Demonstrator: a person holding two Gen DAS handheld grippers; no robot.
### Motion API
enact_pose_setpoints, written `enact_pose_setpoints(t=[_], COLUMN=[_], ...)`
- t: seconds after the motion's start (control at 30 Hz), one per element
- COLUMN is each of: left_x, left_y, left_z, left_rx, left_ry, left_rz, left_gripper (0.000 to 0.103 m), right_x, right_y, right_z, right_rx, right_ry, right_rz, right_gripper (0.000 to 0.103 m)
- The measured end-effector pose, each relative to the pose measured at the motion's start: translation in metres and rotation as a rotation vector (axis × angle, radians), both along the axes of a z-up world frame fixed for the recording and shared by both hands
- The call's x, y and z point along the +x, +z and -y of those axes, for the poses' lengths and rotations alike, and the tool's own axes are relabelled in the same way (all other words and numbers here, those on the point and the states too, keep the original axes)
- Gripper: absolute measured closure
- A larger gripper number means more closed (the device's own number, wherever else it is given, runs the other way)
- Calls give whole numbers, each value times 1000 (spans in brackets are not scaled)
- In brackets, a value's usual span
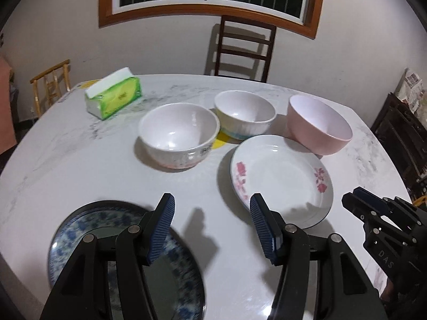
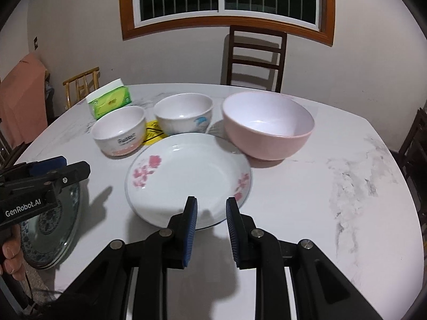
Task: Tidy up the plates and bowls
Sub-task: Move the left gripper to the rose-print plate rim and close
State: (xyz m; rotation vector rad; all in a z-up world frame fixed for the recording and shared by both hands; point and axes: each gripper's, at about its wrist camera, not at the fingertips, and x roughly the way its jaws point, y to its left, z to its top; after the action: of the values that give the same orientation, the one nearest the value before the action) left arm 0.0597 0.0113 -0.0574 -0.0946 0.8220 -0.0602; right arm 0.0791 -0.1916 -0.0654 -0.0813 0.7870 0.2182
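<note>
Tongs hover over 2 plates and 3 bowls

Left wrist view: most of the blue-patterned plate [image 1: 80, 229] is hidden under the left tongs [image 1: 212, 226], and the frame's bottom edge cuts it off. Those tongs are spread, with only bare counter [image 1: 106, 165] between the pads. The right tongs [image 1: 355, 200] enter at the right edge, seen side-on, so their gap cannot be judged here. Just beyond lies the empty flowered plate [image 1: 283, 173]. Behind it stand 3 empty bowls: a white bowl [image 1: 178, 133], a smaller bowl [image 1: 244, 114] and a pink bowl [image 1: 319, 124]. A yellow label [image 1: 220, 142] peeks out between the first 2. A green tissue pack [image 1: 114, 97] sits far left, a dark chair [image 1: 244, 48] beyond the counter.

Right wrist view: the right tongs [image 2: 210, 229] stand narrowly parted, pinching nothing, above the near rim of the flowered plate [image 2: 186, 176]. The left tongs [image 2: 61, 168] cover part of the blue-patterned plate [image 2: 48, 229]; fingers [image 2: 10, 253] of the person's hand show at the left edge. The pink bowl [image 2: 268, 125] sits just behind the flowered plate, printing on the white bowl [image 2: 120, 133] too blurred to read.
</note>
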Motion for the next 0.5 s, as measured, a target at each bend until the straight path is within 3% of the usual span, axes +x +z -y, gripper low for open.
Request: enact_pose_setpoints(t=[0.2, 0.5], left_x=[23, 50], left_y=[-13, -30], left_z=[9, 16], left_rx=[-68, -112], left_ry=[-41, -56], left_rz=[-61, -136], left_gripper=[48, 50], right_x=[23, 60], right_y=[-10, -28], right_z=[17, 40], right_rx=[-1, 105], right_ry=[-20, -9], right_rz=[-23, -126], right_gripper=[80, 80])
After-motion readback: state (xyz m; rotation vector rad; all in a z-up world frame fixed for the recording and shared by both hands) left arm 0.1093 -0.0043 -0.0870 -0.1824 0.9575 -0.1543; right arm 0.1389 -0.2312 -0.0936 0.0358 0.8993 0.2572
